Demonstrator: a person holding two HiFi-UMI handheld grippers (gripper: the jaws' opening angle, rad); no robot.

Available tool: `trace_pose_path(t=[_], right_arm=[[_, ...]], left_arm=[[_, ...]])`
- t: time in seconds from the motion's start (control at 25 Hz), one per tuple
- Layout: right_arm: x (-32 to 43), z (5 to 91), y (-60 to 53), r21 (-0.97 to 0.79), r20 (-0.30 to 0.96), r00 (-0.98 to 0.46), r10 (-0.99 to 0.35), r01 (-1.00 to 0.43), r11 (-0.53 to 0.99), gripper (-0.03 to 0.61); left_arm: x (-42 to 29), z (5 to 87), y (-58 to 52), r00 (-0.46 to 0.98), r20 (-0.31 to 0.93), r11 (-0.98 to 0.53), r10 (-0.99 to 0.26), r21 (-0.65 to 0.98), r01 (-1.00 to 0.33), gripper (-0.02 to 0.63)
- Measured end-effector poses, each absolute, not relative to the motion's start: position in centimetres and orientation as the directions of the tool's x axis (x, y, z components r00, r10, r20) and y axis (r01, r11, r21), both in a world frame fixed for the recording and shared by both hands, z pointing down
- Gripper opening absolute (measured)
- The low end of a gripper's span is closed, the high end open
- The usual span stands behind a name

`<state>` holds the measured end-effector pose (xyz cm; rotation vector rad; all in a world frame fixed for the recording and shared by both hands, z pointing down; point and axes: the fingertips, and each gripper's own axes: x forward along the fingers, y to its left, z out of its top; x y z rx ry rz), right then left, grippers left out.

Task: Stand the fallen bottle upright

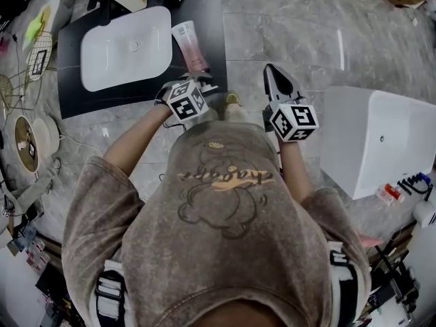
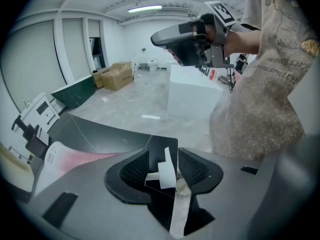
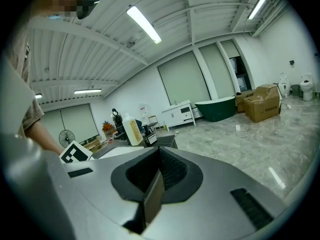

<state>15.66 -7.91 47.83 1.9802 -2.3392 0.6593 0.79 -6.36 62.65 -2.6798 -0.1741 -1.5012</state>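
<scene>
Plastic, pink and partly clear, seems to be the material of the fallen bottle (image 1: pixel 191 46). I judge it light, a little slippery and ready to roll on its round side, but not fragile. It lies on its side on the black counter (image 1: pixel 204 5), just beside the white basin (image 1: pixel 126 46), with one end toward the person.

The left gripper (image 1: pixel 202 82) points steeply down at that near end. In its own view the jaws stand apart, and a small white part (image 2: pixel 165 170), probably the bottle's pump or cap, is between the pads without being pressed. A hold on so small a part may twist or slip. I think the stiffer body close to this end is the better place, so the bottle can be tipped up on its base. The right gripper (image 1: pixel 272 73) hangs well apart from the bottle, with its jaws together on nothing.

The bottle carries a white label (image 2: pixel 52 159), but its print is too blurred to read. The script on the person's shirt (image 1: pixel 225 182) is not legible either.
</scene>
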Motion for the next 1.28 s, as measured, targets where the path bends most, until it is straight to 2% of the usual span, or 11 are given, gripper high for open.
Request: trace_pose_path(t=[0.44,0.92,1.28], right_arm=[[17.1,47.6,-7.1,-0.319,0.258,-0.227,-0.939,-0.938,0.139,-0.002],[17.1,47.5,-9.0,-0.321,0.237,-0.303,-0.923,-0.921,0.22,-0.002],[16.9,47.9,-9.3,-0.322,0.241,-0.325,-0.914,-0.916,0.241,-0.002]], left_arm=[[1.0,63.4,-6.1,0.448,0.894,-0.997,0.009,-0.029,0.077,0.179],[1.1,64.5,-6.6,0.424,0.904,-0.998,-0.05,-0.059,0.007,0.1],[0.9,64.4,-6.6,0.417,0.909,-1.0,-0.013,-0.012,-0.006,0.095]])
